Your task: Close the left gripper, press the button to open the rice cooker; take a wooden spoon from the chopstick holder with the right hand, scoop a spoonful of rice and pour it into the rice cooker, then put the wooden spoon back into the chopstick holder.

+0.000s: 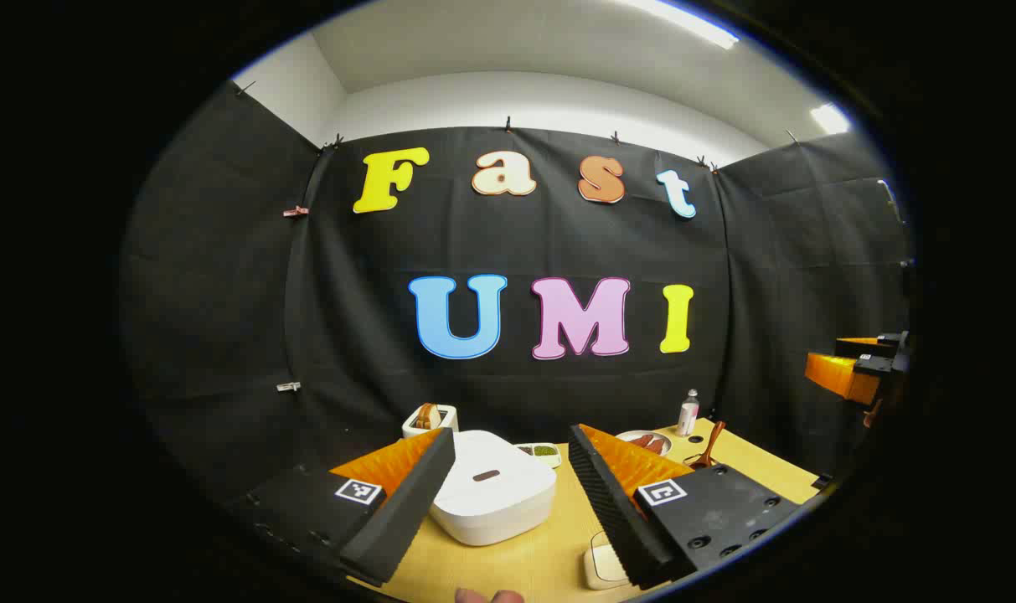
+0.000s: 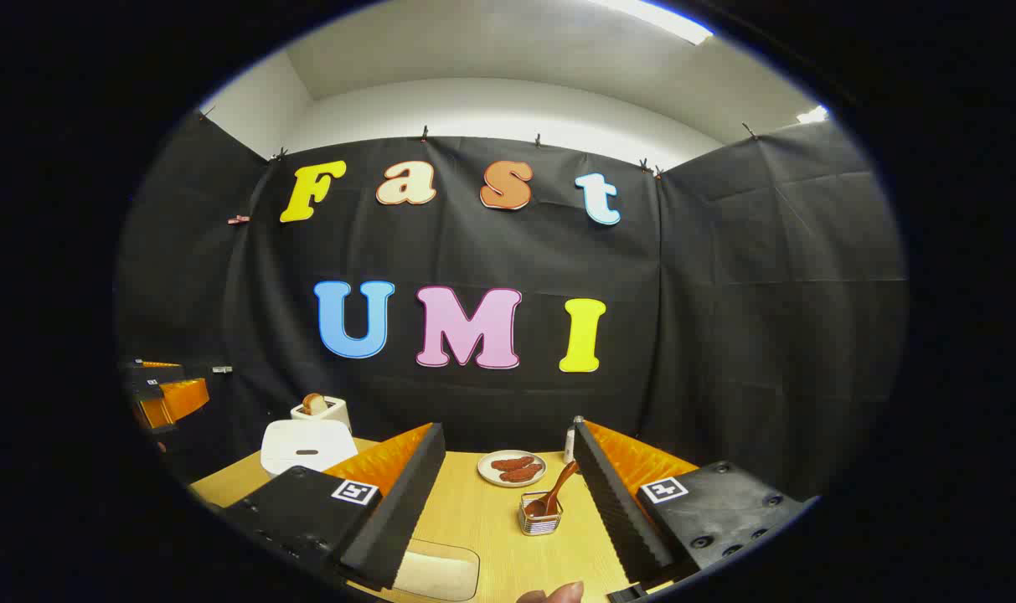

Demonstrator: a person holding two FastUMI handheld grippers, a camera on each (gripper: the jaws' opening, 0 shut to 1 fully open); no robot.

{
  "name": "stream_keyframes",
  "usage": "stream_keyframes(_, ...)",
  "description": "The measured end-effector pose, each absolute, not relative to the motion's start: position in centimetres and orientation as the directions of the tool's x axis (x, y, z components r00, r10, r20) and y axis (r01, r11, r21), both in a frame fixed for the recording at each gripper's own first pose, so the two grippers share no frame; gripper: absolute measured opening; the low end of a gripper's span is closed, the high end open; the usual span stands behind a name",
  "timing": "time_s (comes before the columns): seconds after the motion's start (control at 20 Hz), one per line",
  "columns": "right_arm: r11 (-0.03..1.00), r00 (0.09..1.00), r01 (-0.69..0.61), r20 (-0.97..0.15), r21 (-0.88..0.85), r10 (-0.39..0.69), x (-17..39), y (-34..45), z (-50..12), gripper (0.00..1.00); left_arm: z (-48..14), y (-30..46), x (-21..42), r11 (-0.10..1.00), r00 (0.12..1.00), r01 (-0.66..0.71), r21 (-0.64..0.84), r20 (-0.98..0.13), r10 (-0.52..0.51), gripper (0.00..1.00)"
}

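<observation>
Left gripper (image 1: pixel 512 494) hangs with its jaws spread wide, nothing between them but air; task says clench it first, so that step is not done. Straight ahead and just below sits the white rounded-square plastic rice cooker (image 1: pixel 492 496), lid down, its small dark oval button (image 1: pixel 486 475) lying crosswise on the lid, almost centred between the fingers (good line-up for a poke). Right gripper (image 2: pixel 508 494) is also released and empty. Forward of it, a little right of centre, stands the small wire-mesh chopstick holder (image 2: pixel 540 519) with the brown wooden spoon (image 2: pixel 554 494) in it, handle leaning up and to the right toward the right-hand finger.

Left gripper is clearly the nearer one to the cooker; right is the nearer one to the spoon.

Right gripper view gives a clear look at the white plate of reddish-brown food (image 2: pixel 512 469) behind the holder, on the light wooden table (image 2: pixel 474 511). Left gripper view shows a small dish of green stuff (image 1: pixel 544 452) behind the cooker, possibly the rice, can't tell.
</observation>
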State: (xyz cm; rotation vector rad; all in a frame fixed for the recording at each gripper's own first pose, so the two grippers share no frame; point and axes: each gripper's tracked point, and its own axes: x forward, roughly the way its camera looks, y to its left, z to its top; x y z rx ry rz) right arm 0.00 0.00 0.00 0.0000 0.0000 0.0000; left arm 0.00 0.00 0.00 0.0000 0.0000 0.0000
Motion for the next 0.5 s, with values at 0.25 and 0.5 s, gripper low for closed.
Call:
stream_keyframes(0.25,1.0,1.0,-0.008,-0.003,-0.008,0.008,0.06,0.07,0.03,0.97,-0.31,0.13,0.21,1.0,1.0,-0.006,-0.013,-0.014,0.006,0.95)
stream_keyframes(0.5,1.0,1.0,-0.014,0.002,-0.024,0.014,0.2,0.25,0.13,0.97,-0.43,-0.07,0.38,1.0,1.0,-0.007,-0.016,-0.015,0.007,0.95)
